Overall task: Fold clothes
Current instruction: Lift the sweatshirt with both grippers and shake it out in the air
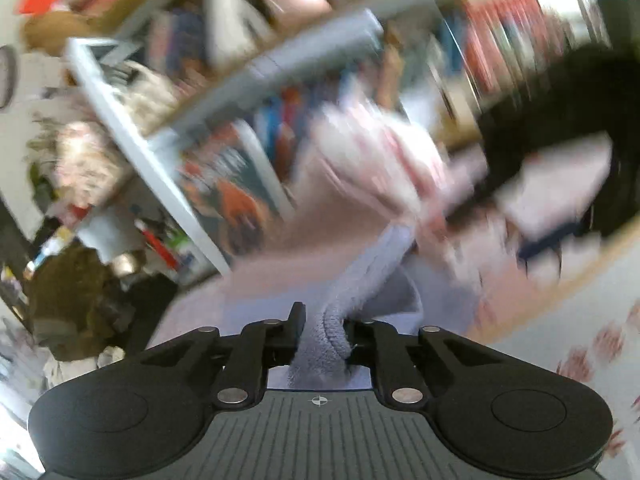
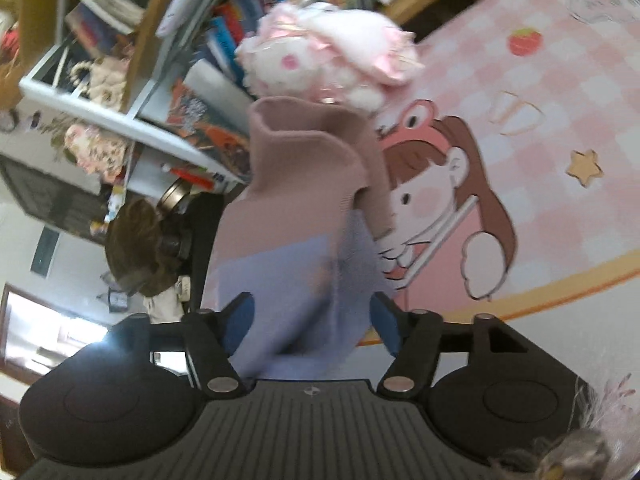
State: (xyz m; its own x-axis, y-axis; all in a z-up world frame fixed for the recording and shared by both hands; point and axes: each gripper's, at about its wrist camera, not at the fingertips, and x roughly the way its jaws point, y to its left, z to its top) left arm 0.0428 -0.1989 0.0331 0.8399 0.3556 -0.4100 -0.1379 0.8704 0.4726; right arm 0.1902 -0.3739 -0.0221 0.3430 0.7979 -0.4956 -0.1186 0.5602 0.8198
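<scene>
Left wrist view, heavily blurred: left gripper (image 1: 322, 330) clamped on a thick lavender fold of a garment (image 1: 360, 280), black fingers pressing the cloth from both sides; the cloth rising away from the jaws toward the far side, lavender near the gripper, dusty pink farther off; beyond it a smeared pink-and-white shape, too blurred to name; a tilted bookshelf (image 1: 240, 92) across the far left; a dark blurred shape at the far right, not identifiable.

Right wrist view, sharper: right gripper (image 2: 316, 320) with blue-padded fingers (image 2: 240, 320) spread wide, the same garment (image 2: 304, 208) hanging between them and filling the gap; whether the pads actually pinch the cloth cannot be told; ribbed pink cuff or collar standing open at the far end, lavender panel nearest the jaws.

Shown only here: a pink checked mat (image 2: 520, 120) with a cartoon girl, a strawberry and a star, to the right of the garment; a white-and-pink plush toy (image 2: 328, 56) just beyond the cuff; books (image 2: 248, 32) on the shelf at far left.
</scene>
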